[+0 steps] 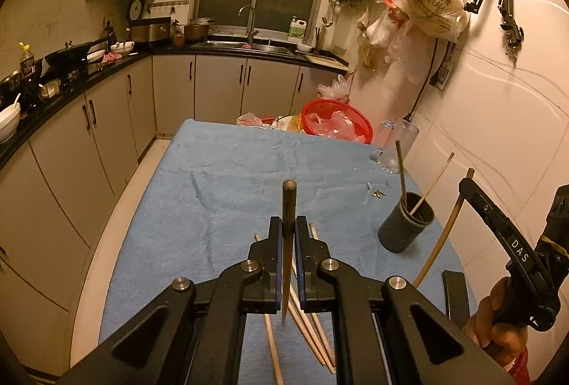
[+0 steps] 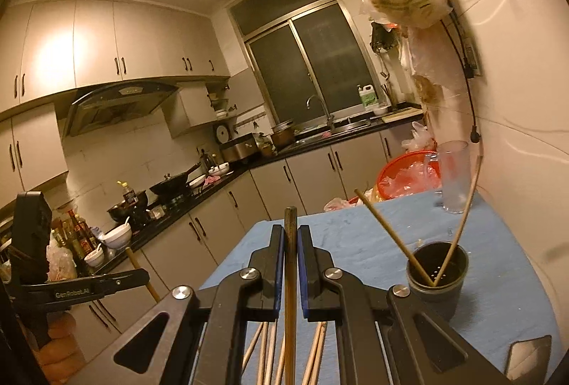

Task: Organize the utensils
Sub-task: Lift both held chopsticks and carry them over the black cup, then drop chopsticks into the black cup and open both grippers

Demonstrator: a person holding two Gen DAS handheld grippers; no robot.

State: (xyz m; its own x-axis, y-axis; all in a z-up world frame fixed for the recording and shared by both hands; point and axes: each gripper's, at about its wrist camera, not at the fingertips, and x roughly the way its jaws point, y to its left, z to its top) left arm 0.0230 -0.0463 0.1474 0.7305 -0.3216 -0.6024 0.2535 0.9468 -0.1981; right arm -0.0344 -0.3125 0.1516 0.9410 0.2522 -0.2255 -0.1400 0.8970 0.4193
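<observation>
My left gripper [image 1: 288, 223] is shut on a dark chopstick [image 1: 288, 203] that stands upright over the blue towel [image 1: 220, 178]. Several loose pale chopsticks [image 1: 307, 317] lie on the towel under it. A dark round holder [image 1: 405, 225] to the right has two chopsticks [image 1: 402, 171] leaning in it. My right gripper [image 2: 291, 232] is shut on a brown chopstick [image 2: 290, 217], left of and a little nearer than the holder [image 2: 437, 278]. More loose chopsticks [image 2: 268, 353] lie below it. Each gripper shows in the other's view, the right gripper [image 1: 467, 187] and the left gripper [image 2: 144, 274], with a hand on the handle.
A clear glass mug [image 1: 394, 143] and a red basket [image 1: 338, 121] of plastic bags stand at the towel's far end. A dark flat object [image 1: 455, 296] lies near the right edge. The tiled wall runs close on the right, and a cabinet counter [image 1: 71, 89] on the left.
</observation>
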